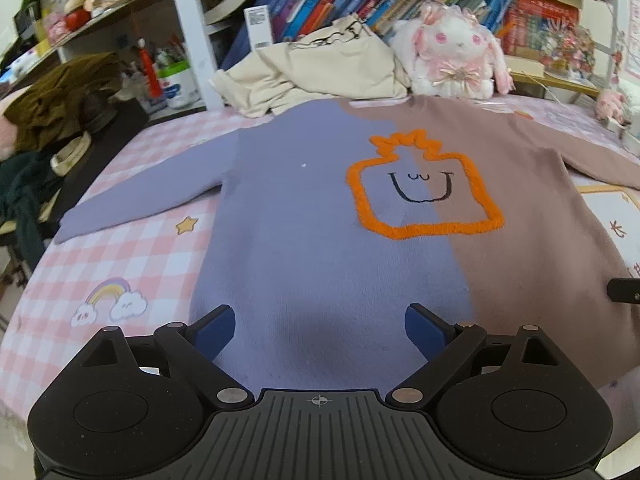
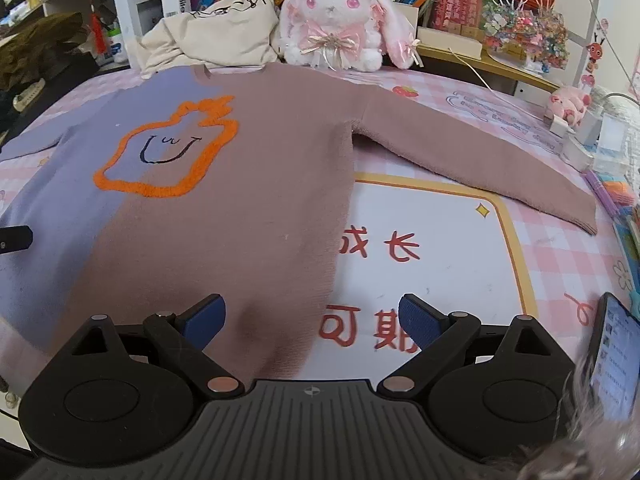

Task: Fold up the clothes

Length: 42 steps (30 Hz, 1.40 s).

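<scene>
Both jaws stand wide apart and hold nothing, our left gripper (image 1: 319,330) and right gripper (image 2: 312,316) hovering at the hem of the two-tone sweater (image 1: 340,240); it lies flat, sleeves spread, below the plush rabbit (image 2: 336,20); we should pinch edges squarely.

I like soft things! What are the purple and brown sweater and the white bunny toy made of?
The sweater looks like a soft, fuzzy knit, maybe wool or acrylic: its surface is matte and nappy. Its orange outline seems a thicker, fluffy yarn, raised above the fabric. The bunny toy looks like white plush fur with shiny satin-like ribbon bows.
</scene>
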Motion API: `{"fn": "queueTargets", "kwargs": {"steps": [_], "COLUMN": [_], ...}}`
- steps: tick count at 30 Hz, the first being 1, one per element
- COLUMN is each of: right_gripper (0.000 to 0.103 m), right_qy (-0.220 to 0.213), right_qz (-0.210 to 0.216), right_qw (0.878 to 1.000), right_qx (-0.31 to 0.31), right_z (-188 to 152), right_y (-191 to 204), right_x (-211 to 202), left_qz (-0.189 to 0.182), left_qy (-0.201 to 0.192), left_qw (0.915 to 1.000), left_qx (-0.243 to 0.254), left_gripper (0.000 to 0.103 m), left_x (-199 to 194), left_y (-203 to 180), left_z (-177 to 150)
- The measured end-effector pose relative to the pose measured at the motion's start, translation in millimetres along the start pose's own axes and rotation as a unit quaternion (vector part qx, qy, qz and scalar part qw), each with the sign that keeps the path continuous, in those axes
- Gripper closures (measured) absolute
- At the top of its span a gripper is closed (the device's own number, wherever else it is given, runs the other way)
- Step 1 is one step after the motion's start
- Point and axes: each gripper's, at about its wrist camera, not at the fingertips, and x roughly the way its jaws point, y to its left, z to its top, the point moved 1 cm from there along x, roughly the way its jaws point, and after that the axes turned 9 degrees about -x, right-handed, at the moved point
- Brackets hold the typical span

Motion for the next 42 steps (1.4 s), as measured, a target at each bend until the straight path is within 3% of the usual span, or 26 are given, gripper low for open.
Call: {"fn": "queueTargets", "kwargs": {"steps": [5, 17, 20, 31, 37, 42], "right_gripper": [0.009, 0.008, 0.008, 0.008, 0.008, 0.008], "right_qy": [0.006, 0.013, 0.01, -0.004, -0.029, -0.031], "right_qz": [-0.033, -0.078, -0.074, -0.043, -0.028, 0.006], "right_qw": [0.999, 0.997, 0.997, 0.999, 0.998, 0.997], "right_qx": [0.021, 0.028, 0.021, -0.03, -0.049, -0.065], "right_z": [9, 33, 42, 72, 84, 88], "right_y": [30, 135, 155, 212, 229, 239], "right_x": [0, 0, -2, 6, 2, 3], "left_qz": [-0.029, -0.071, -0.067, 0.0, 0.038, 0.022], "left_qy": [-0.006, -0.005, -0.004, -0.021, -0.023, -0.038], "left_qw": [0.999, 0.9974, 0.9977, 0.9945, 0.9836, 0.9688], "left_qx": [0.033, 0.011, -0.009, -0.102, -0.175, -0.244], "left_gripper": [0.009, 0.009, 0.009, 0.009, 0.009, 0.009], "left_x": [10, 42, 48, 66, 85, 100], "left_y": [25, 131, 157, 258, 319, 353], "left_z": [11, 38, 43, 48, 56, 66]}}
